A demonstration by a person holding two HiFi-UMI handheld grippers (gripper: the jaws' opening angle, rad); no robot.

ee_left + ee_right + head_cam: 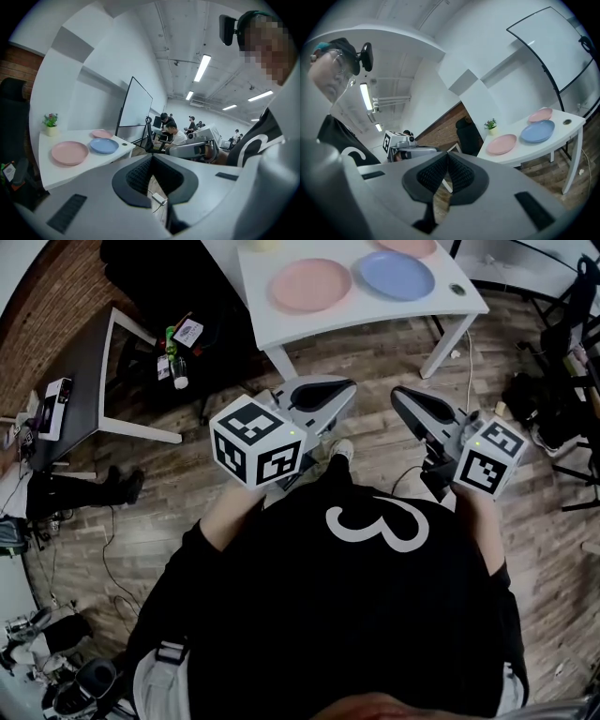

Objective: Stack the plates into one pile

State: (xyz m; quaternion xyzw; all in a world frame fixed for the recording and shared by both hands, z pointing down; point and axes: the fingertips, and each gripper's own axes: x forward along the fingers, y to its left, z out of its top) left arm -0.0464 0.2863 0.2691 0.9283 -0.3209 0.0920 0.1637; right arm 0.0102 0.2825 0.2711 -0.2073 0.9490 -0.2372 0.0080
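While pink plate & blue plate lie unstacked on far surface, L claw & R claw are pressed together, empty, prob. because nothing is in reach yet.

1. Three plates: one pink plate, one blue plate, one farther pink plate.
2. Two grippers: left gripper, right gripper.
3. Two tables: white table, dark table.
4. One potted plant.

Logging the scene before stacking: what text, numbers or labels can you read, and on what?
"3": white, on the black shirt.
Left cube and right cube: marker patterns only, no words.
Label by the bottles: too small to read.
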